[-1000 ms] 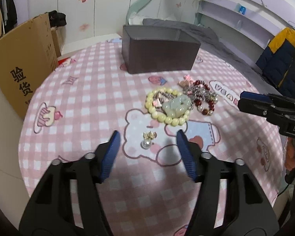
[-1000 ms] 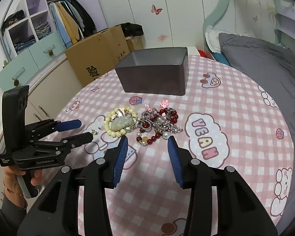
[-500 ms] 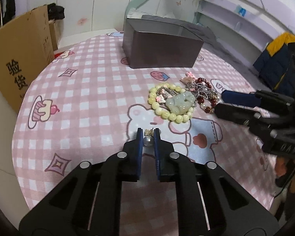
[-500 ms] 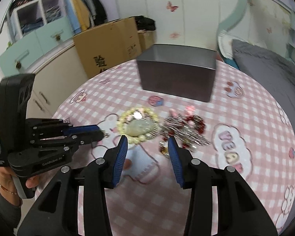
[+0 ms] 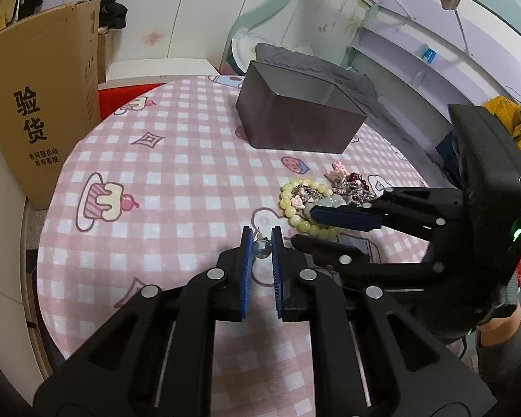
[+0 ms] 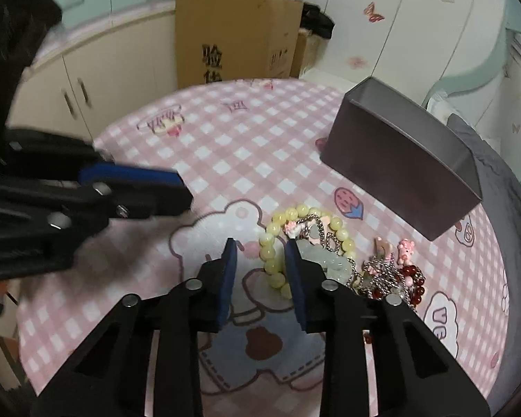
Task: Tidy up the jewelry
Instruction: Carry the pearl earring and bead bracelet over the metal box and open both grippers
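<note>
Your round table (image 5: 177, 180) has a pink and white checked cloth with cartoon pictures on it. At the far side stands the dark grey box with no lid (image 5: 300, 118). It looks like the place where the jewelry should go, and I cannot see anything inside it from here.

The jewelry is in a little heap (image 6: 382, 267) near the middle of the table, between you and the box. The biggest piece is the ring of pale yellow round beads (image 6: 278, 243) with a pale green stone charm (image 6: 330, 260) lying on it. Just beside it are silver chains, dark red beads (image 6: 411, 274) and small pink charms (image 6: 404, 246), all tangled together.

Your right gripper (image 6: 260, 253) has its blue pads partly apart and holds nothing. It sits low over the near side of the yellow bead ring, with beads between the pads. I think you are getting ready to pick that ring up.

Your left gripper (image 5: 260, 243) is pinched tight on a small round silver-grey pearl earring (image 5: 261, 249). It looks lifted a little off the cloth, but I cannot be sure.

For the next move, carry the earring over to the open box and let go above it. Keep the squeeze gentle and steady, because a small round ball can slip out. Close the right gripper on one side of the bead ring only.
</note>
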A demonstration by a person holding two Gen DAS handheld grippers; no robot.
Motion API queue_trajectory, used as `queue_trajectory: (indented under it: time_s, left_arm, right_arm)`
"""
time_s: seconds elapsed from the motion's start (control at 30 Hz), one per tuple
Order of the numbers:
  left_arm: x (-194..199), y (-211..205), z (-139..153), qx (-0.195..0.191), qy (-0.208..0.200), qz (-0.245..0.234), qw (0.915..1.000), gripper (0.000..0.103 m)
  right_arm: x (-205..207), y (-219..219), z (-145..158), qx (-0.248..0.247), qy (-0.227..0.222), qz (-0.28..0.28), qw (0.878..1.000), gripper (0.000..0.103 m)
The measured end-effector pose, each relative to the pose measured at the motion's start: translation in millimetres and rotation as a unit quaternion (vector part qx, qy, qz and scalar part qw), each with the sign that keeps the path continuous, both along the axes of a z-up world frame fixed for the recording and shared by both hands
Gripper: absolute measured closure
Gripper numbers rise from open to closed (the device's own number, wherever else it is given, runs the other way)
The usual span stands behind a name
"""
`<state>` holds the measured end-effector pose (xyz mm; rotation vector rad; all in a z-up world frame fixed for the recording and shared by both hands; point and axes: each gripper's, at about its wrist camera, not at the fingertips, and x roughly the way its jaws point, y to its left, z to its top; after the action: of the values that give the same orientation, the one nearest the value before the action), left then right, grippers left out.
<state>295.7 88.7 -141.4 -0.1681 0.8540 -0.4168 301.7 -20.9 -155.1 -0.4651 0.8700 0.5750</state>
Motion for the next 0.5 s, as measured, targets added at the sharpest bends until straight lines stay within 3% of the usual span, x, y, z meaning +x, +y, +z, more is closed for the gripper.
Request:
queue_trajectory:
  time_s: [0.07,0.2,0.33,0.5]
  left_arm:
    - [1.8,-1.3,1.3,-0.001,0.000,-0.004,1.0000,0.092]
    - [5.7,-3.4,3.2,-0.003,0.000,-0.005,1.0000,0.092]
    - [7.6,-4.7,7.6,-0.013,0.000,-0.010,0.9999,0.092]
    - [10.9,-11.0,16.8,-0.027,-0.002,-0.020,0.9994,0.092]
  right_arm:
    - [4.3,2.9,-3.2,-0.014,0.009,0.005,1.000,0.095]
    - [6.6,1.6,-3.2,-0.012,0.018,0.010,1.000,0.095]
    - [8.3,-17.5,7.9,0.046,0.042,-0.004,0.998,0.095]
    - [5.1,-49.1,44.3,0.130,0.046,-0.021,0.990,0.095]
